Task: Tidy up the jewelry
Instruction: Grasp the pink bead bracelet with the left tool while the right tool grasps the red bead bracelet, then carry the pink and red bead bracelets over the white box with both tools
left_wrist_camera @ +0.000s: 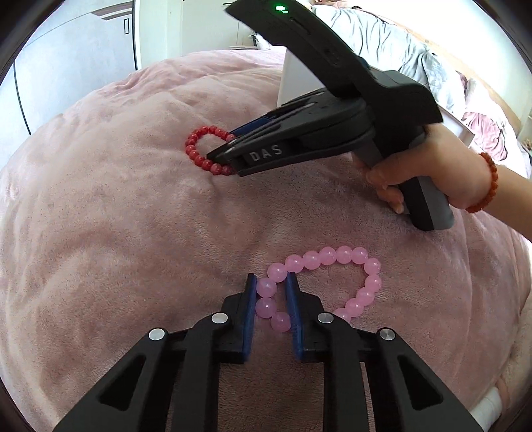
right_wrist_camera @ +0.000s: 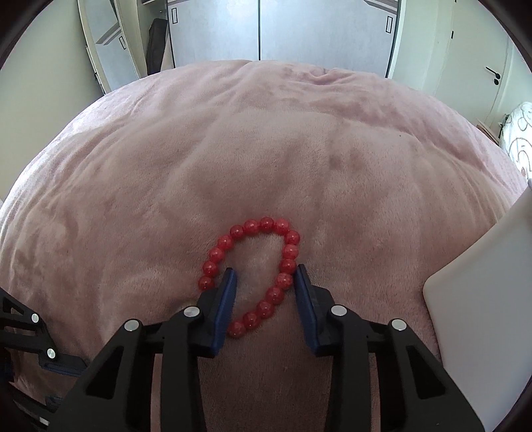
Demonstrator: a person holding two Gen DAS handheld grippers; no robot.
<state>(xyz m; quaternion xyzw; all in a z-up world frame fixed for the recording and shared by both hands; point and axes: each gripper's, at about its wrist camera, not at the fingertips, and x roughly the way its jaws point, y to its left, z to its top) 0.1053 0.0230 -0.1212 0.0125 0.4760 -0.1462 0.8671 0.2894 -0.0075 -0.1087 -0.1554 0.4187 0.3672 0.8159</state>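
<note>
A pink bead bracelet (left_wrist_camera: 345, 256) lies on the pink plush blanket (left_wrist_camera: 116, 232). My left gripper (left_wrist_camera: 272, 280) straddles its left strand, with beads between the blue pads, which touch or nearly touch them. A red bead bracelet (right_wrist_camera: 266, 226) lies farther back; it also shows in the left wrist view (left_wrist_camera: 196, 156). My right gripper (right_wrist_camera: 265, 274) is open around the red bracelet's right strand, its pads apart from the beads; it also shows in the left wrist view (left_wrist_camera: 221, 146).
A white box (right_wrist_camera: 482, 315) stands at the right, close to the right gripper; it also shows in the left wrist view (left_wrist_camera: 299, 79). Wardrobe doors (right_wrist_camera: 299, 30) stand beyond the bed. Grey bedding (left_wrist_camera: 399, 43) lies at the far right.
</note>
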